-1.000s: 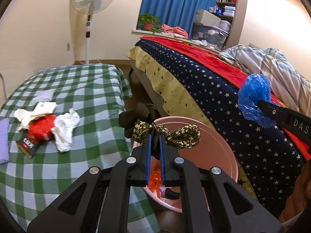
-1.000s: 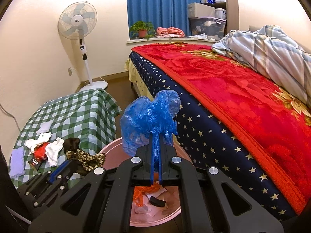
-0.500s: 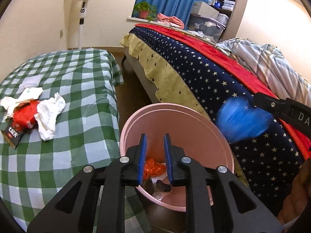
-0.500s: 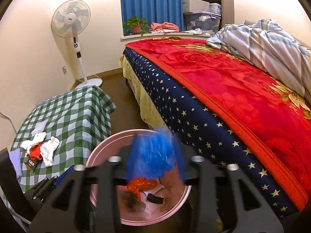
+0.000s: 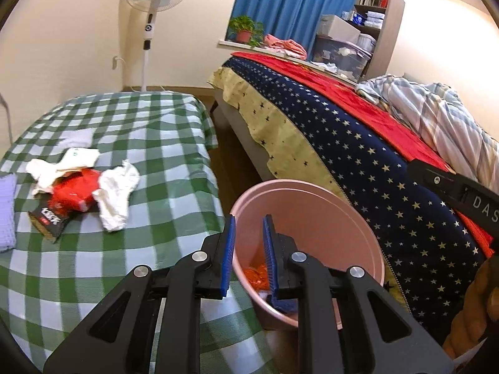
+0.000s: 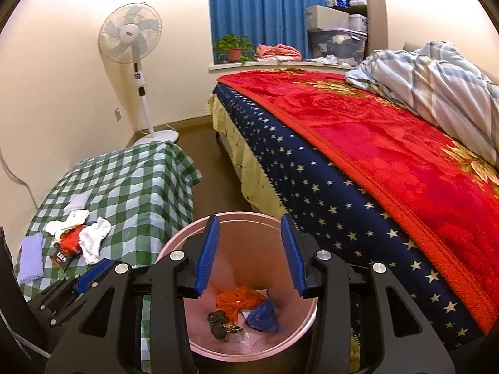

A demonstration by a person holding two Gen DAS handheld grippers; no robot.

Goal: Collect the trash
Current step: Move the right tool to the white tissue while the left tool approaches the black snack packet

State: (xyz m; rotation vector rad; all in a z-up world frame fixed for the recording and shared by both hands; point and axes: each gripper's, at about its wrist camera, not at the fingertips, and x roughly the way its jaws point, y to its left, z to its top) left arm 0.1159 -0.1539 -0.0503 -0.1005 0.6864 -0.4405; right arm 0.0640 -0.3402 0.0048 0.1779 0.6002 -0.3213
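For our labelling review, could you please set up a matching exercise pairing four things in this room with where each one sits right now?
Things:
1. blue plastic bag
2. red wrapper
3. potted plant
4. standing fan

Places:
A. on the window ledge by the blue curtain
B. on the floor by the wall
C. inside the pink bin
D. on the green checked cloth

Pairs: 1-C, 2-D, 3-A, 4-B

A standing fan [image 6: 131, 35] and potted plant [image 6: 233, 48] flank blue curtains [image 6: 265, 9].
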